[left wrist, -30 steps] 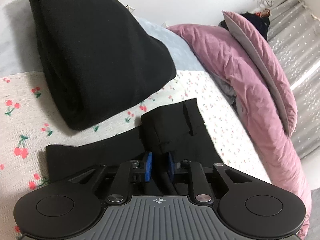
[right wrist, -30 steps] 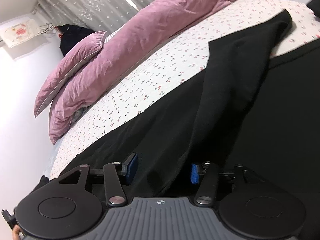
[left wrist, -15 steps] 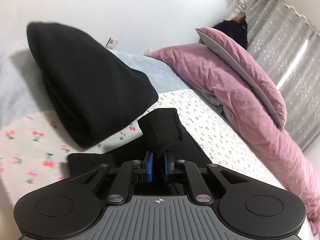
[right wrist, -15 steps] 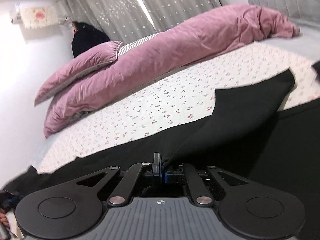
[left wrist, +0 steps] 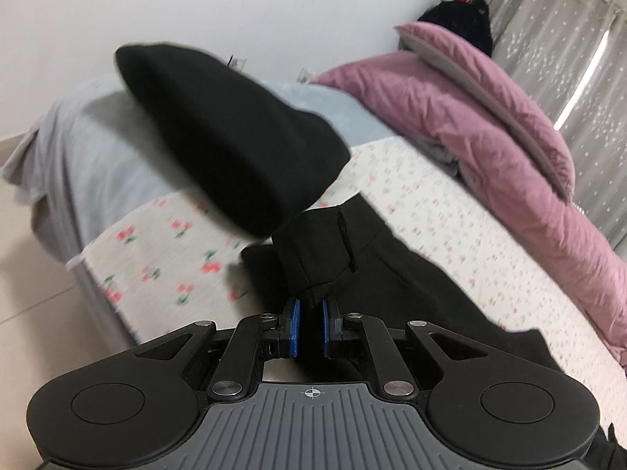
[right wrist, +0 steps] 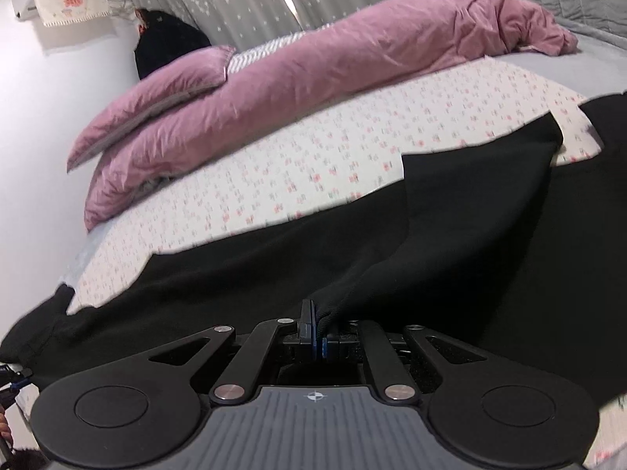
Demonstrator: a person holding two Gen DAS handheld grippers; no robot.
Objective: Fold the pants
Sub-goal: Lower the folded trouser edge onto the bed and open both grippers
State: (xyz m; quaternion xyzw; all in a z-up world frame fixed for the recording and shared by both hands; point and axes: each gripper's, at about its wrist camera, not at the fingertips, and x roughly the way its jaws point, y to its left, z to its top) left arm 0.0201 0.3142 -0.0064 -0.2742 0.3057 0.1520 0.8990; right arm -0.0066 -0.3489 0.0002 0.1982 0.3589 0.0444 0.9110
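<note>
— What does your left wrist view show?
— My left gripper [left wrist: 309,323] pinches a bunched edge of the black pants [left wrist: 392,274], lifted off the cherry-print bed sheet [left wrist: 156,235]; a folded black garment [left wrist: 235,137] sits beyond.

— And the right wrist view?
— My right gripper [right wrist: 318,335] is pressed tight on another pants [right wrist: 450,235] edge, cloth spread over the bed beside the pink duvet [right wrist: 313,78].

— The risk?
— I judge thin bites could slip, or uneven pulling skews the fold.
</note>
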